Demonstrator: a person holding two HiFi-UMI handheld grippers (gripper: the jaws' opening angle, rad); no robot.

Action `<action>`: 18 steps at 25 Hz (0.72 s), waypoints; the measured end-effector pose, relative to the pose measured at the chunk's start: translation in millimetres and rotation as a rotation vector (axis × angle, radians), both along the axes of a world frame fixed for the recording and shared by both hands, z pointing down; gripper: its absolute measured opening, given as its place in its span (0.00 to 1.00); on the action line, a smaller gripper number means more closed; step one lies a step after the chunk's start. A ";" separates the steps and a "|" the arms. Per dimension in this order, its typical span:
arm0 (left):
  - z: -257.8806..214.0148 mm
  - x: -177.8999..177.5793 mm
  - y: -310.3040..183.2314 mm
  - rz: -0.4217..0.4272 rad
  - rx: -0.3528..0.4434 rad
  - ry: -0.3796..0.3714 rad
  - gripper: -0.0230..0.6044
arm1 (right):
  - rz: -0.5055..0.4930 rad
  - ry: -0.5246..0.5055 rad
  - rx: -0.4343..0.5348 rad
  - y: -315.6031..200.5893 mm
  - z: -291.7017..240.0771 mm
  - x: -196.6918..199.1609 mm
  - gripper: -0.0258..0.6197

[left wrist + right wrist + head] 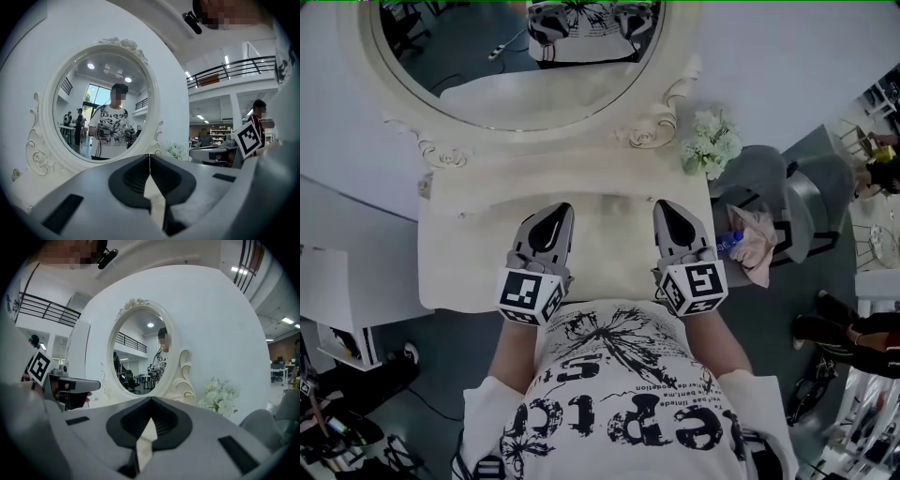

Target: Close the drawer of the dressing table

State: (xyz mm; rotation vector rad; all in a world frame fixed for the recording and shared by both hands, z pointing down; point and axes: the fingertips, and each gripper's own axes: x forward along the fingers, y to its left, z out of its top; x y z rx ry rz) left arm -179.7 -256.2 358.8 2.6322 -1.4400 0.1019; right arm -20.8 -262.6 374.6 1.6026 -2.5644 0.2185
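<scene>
The cream dressing table [464, 253] with its oval mirror [516, 66] stands right in front of me. Its drawer shows in no view; the tabletop and my torso cover the front. My left gripper [562, 210] and right gripper [665, 207] hover side by side over the tabletop's middle, pointing at the mirror. Each is shut with nothing between its jaws. In the left gripper view the shut jaws [149, 157] face the mirror [105, 112]. In the right gripper view the jaws [151, 401] are shut too, with the mirror [140, 352] ahead.
A bunch of white flowers [711, 142] sits on the table's right rear corner. A grey chair [787, 202] with a pink cloth [757, 239] and a blue-capped bottle [729, 242] stands to the right. Shelves and cables lie on the floor at the left.
</scene>
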 end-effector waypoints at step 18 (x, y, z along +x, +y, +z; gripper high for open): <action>2.3 -2.4 10.5 0.001 -0.019 -0.017 0.07 | -0.010 0.014 0.056 10.2 -4.1 -12.2 0.07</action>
